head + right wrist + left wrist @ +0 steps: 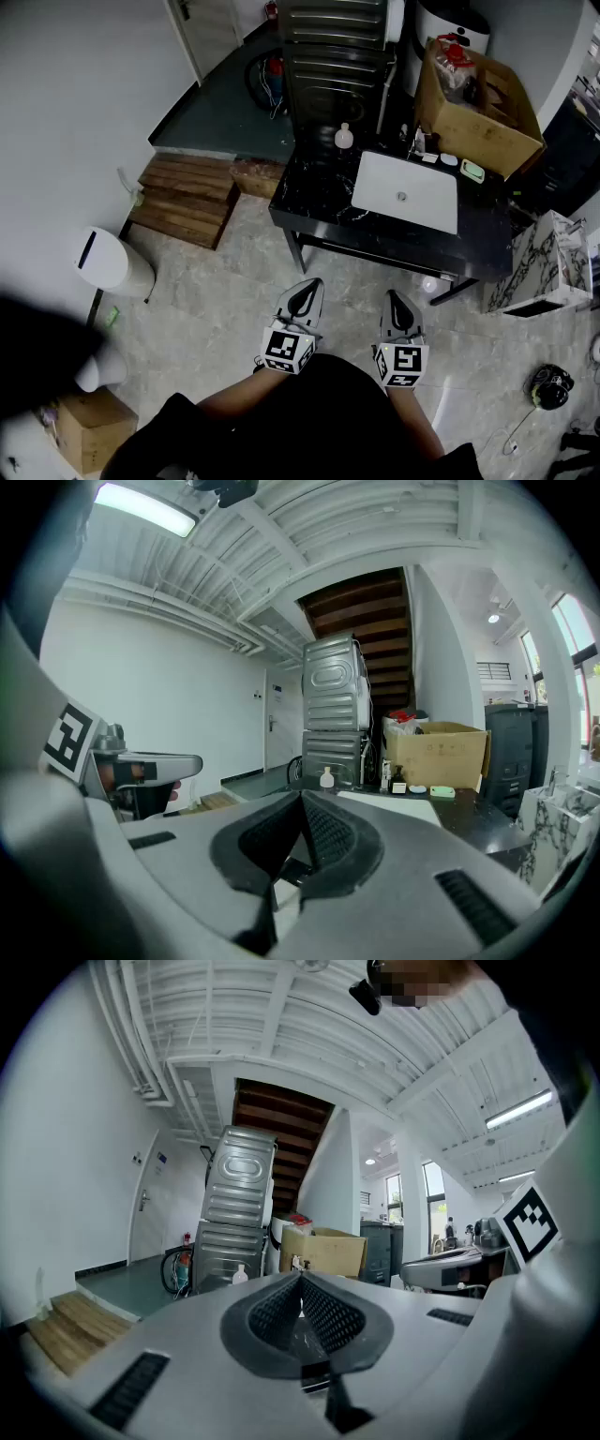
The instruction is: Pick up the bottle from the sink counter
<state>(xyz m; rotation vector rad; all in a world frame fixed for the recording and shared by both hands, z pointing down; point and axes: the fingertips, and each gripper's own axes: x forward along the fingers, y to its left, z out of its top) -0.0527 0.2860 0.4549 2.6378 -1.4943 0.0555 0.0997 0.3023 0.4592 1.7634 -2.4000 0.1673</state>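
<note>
The person holds both grippers low in front of the body, short of the black marble counter (pixel 314 202). The left gripper (pixel 309 289) has its fingers pressed together with nothing between them, the ribbed pads meeting at the tips. The right gripper (pixel 394 300) is the same: fingers pressed together, pinching nothing.

The small white bottle (pixel 344 137) stands upright well ahead of both pairs of fingertips, on the far side of the counter, beyond the left corner of the white sink basin (pixel 441 217). From above it lies roughly between the lines of the two grippers. In the left gripper view it shows a little left of the closed tips, and in the right gripper view just right of them.

Farther ahead and to the right of the right fingertips sits an open cardboard box (pixel 487 131). Straight beyond the bottle rises a stacked metal appliance (pixel 333 47). Wooden steps (pixel 187 192) lie ahead and well left of the left fingertips.
</note>
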